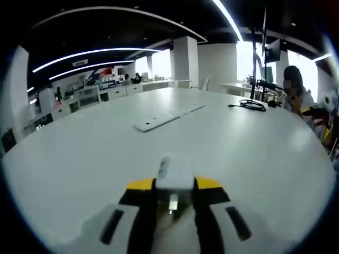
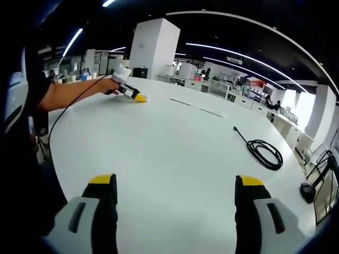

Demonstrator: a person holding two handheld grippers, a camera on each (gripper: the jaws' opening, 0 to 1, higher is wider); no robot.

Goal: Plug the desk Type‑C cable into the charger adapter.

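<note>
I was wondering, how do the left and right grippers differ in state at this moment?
The left gripper is shut on the white charger adapter; the right gripper is open and holds nothing. The left sits low at the table; the right faces the coiled black cable. Both have yellow-tipped jaws.

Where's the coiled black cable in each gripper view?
Left gripper view: coiled black cable lies far upper right on the white table, near the seated person.
Right gripper view: the cable lies right of centre, one end trailing up-left, beyond the open right gripper.
Shared landmark: the white square pillar.
</note>
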